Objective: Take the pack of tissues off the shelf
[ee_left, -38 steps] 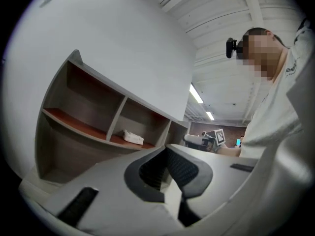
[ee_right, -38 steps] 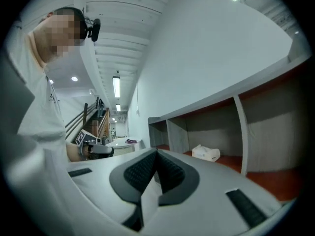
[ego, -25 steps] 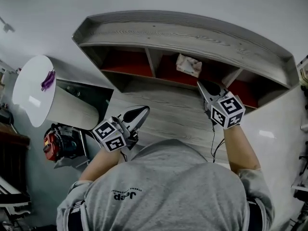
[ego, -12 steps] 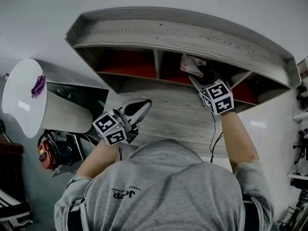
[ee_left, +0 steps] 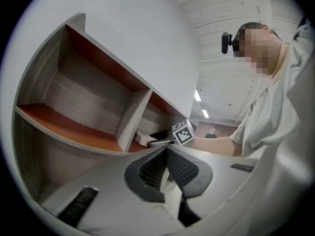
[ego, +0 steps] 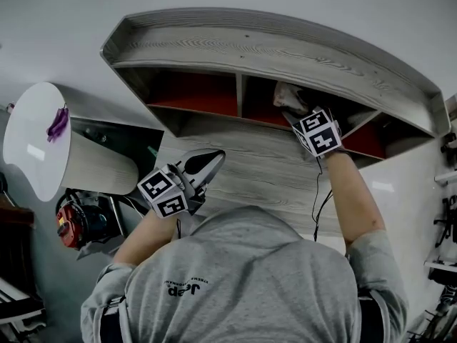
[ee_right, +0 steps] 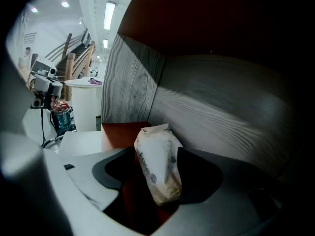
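The white pack of tissues (ego: pixel 285 96) lies on the red floor of the middle compartment of the grey wooden shelf (ego: pixel 271 48). My right gripper (ego: pixel 295 106) reaches into that compartment. Its jaws are opening and stand wide, with the pack (ee_right: pixel 158 166) upright between them, a gap on its left side and the right pad close against it. My left gripper (ego: pixel 209 161) is shut with nothing in it, held low in front of the shelf. From the left gripper view (ee_left: pixel 166 152) the pack (ee_left: pixel 142 138) shows beside the divider.
The left compartment (ego: pixel 193 91) has a bare red floor. A round white table (ego: pixel 36 141) with a small purple thing (ego: pixel 57 123) stands at the left, with a red tool (ego: pixel 75 224) below it. Another person stands far off (ee_left: pixel 212 132).
My right gripper has moved up and forward into the middle compartment and opened its jaws round the pack. The left gripper has barely shifted.
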Demonstrator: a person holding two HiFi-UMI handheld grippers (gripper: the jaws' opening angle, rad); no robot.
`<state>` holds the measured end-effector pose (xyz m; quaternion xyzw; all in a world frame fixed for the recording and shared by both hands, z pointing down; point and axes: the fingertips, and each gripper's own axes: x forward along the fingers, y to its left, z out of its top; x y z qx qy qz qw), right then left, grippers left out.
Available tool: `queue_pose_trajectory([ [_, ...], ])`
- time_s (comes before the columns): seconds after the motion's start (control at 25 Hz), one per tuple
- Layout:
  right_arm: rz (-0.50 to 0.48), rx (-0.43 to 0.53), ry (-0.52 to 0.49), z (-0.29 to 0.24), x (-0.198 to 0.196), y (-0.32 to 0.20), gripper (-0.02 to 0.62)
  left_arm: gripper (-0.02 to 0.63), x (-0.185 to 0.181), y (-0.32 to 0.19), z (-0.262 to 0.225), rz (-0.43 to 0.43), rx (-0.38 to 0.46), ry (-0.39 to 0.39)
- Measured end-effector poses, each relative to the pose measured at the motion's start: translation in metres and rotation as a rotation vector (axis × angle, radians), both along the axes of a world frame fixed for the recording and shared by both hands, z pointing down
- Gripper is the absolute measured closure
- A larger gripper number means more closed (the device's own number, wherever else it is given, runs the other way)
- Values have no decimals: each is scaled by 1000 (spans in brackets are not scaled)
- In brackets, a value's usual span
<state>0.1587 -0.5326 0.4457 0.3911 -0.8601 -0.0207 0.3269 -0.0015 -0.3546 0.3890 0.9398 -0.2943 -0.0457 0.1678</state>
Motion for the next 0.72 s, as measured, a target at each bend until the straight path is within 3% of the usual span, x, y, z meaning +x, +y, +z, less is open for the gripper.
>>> queue_pose_trajectory([
  [0.12, -3, -14, 32, 6, 1, -2, 306, 577, 1, 1, 2, 0, -6, 2],
  [0.16, -7, -13, 45, 6, 1, -2, 350, 578, 1, 1, 3, -1, -8, 4],
  [0.32, -20, -2, 71, 3, 1, -2, 371, 578, 3, 4, 3, 0, -10, 7],
  [0.48, -27, 16, 59, -1, 1, 2, 433, 577, 3, 6, 3, -1, -7, 6],
  [0.72, -53, 37, 15, -18, 0, 22, 464, 577, -6, 8, -2, -24, 7, 9],
])
